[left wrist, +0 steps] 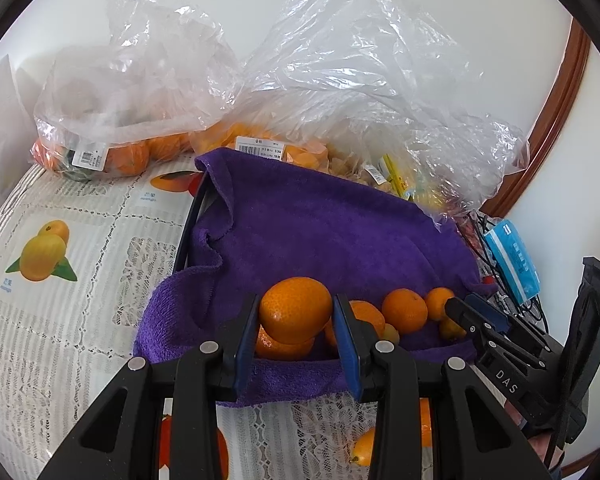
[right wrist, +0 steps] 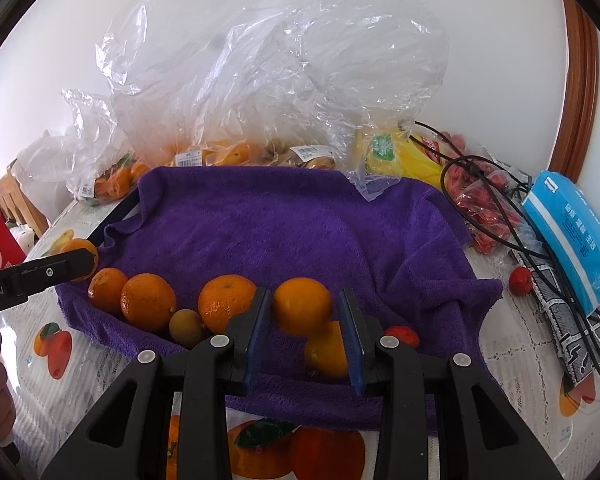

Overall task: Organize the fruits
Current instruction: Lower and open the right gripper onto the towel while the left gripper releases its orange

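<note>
A purple towel (left wrist: 319,236) lines a dark tray and holds several oranges along its near edge (right wrist: 148,306). My left gripper (left wrist: 296,305) is shut on an orange (left wrist: 296,320), held just above another orange (left wrist: 284,346) on the towel. My right gripper (right wrist: 304,300) is shut on a smaller orange (right wrist: 303,312), above one lying on the towel (right wrist: 327,354). In the left wrist view the right gripper (left wrist: 455,307) comes in from the right. In the right wrist view the left gripper (right wrist: 84,261) comes in from the left with its orange (right wrist: 76,246). A small brownish fruit (right wrist: 186,327) lies among the oranges.
Clear plastic bags of oranges (left wrist: 112,148) and other fruit (right wrist: 307,156) stand behind the towel against the wall. Bananas (right wrist: 403,156), a bag of red fruit (right wrist: 479,204), black cables (right wrist: 499,232) and a blue tissue pack (right wrist: 571,232) crowd the right. A fruit-printed tablecloth (left wrist: 60,280) covers the table.
</note>
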{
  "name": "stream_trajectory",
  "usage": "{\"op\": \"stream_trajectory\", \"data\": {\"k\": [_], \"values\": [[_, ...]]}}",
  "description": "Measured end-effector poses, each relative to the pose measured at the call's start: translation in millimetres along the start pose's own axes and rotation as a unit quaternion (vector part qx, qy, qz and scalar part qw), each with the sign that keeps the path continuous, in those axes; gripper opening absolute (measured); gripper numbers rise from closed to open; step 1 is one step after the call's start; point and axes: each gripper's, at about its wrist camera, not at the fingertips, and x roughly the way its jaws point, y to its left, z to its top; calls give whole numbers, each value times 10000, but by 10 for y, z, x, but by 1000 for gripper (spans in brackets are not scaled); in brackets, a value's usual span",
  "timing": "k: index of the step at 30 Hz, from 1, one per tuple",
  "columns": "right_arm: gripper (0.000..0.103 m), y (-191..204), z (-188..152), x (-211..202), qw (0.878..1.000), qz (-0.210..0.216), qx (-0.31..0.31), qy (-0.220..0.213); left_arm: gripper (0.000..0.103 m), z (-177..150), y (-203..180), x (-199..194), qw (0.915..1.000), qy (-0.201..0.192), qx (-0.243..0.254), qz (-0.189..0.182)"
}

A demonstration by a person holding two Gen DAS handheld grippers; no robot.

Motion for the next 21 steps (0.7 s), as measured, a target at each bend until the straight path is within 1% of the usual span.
{"op": "stream_trajectory", "data": {"k": [4, 10, 16, 21], "values": [[35, -7, 4, -6, 10000, -2, 13, 17, 35, -6, -7, 7, 10000, 2, 16, -9], [35, -7, 5, -95, 10000, 18, -9, -91, 35, -17, -35, 5, 10000, -24, 74, -20], [35, -33, -11, -134, 9998, 127, 67, -108, 35, 21, -93, 49, 9999, -66, 87, -6], [35, -58, -32, -122, 9998, 114, 121, -49, 35, 20, -186, 134, 9998, -42, 190, 92]]}}
